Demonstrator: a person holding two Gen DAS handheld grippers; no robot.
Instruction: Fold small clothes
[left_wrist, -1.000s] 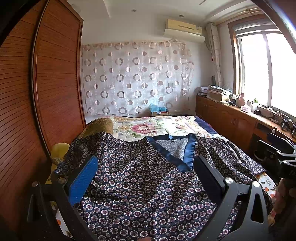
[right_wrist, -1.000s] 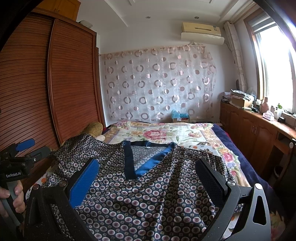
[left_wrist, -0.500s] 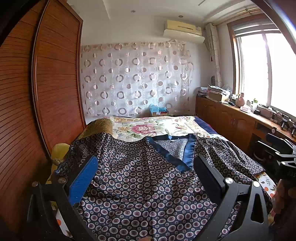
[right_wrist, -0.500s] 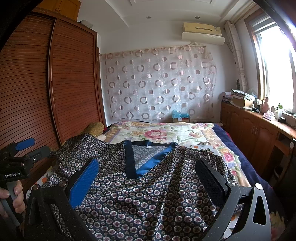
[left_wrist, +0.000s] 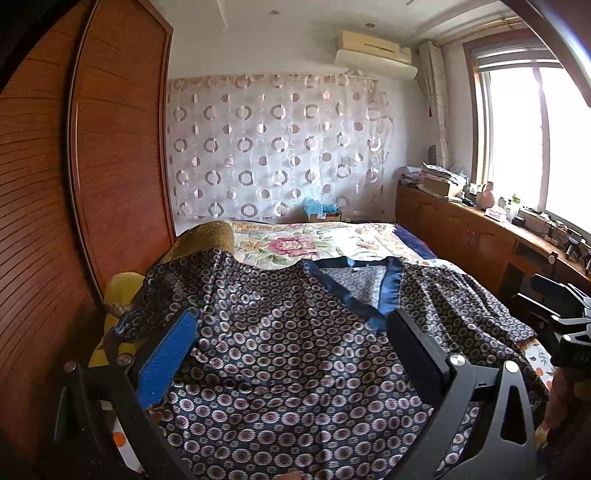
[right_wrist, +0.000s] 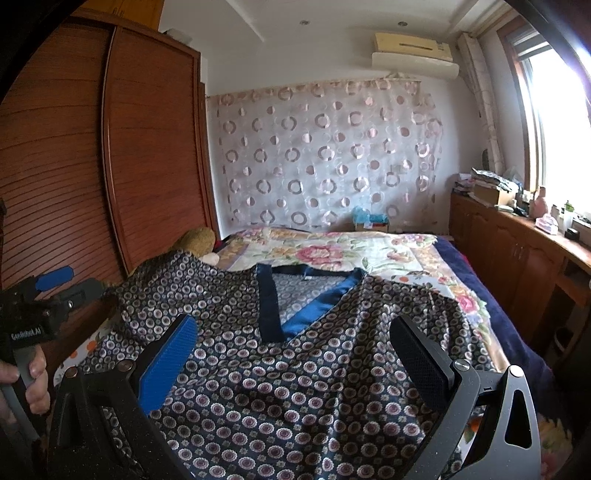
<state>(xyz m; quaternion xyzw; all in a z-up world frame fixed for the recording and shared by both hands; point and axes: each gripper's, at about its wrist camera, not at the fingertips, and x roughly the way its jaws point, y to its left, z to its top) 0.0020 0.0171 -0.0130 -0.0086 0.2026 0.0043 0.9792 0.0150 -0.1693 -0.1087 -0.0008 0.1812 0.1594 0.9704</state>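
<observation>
Satiny cloth, dark and dotted with little rings, covers the near end of the bed (right_wrist: 406, 254): a shirt (left_wrist: 295, 362) with a blue collar (right_wrist: 314, 310) lies spread front up, neck toward the far end, one sleeve draped over a yellow cushion (left_wrist: 118, 291) at the bed's left edge and the other reaching toward the right edge. I hold my left gripper (left_wrist: 291, 354) just above the shirt's lower body, jaws wide apart with nothing between them. My right gripper (right_wrist: 295, 354) hovers the same way, jaws spread, also empty, a little more to the right side of the hem.

No fold looks made yet, so I judge the task is at its start. Fabric this thin and glossy should weigh almost nothing but slide readily, both on itself and out of a loose pinch, and it will slump rather than hold a crease. I would take it at a doubled edge, the sleeve cuff or the side seam near the hem, where the cloth is thicker.
</observation>
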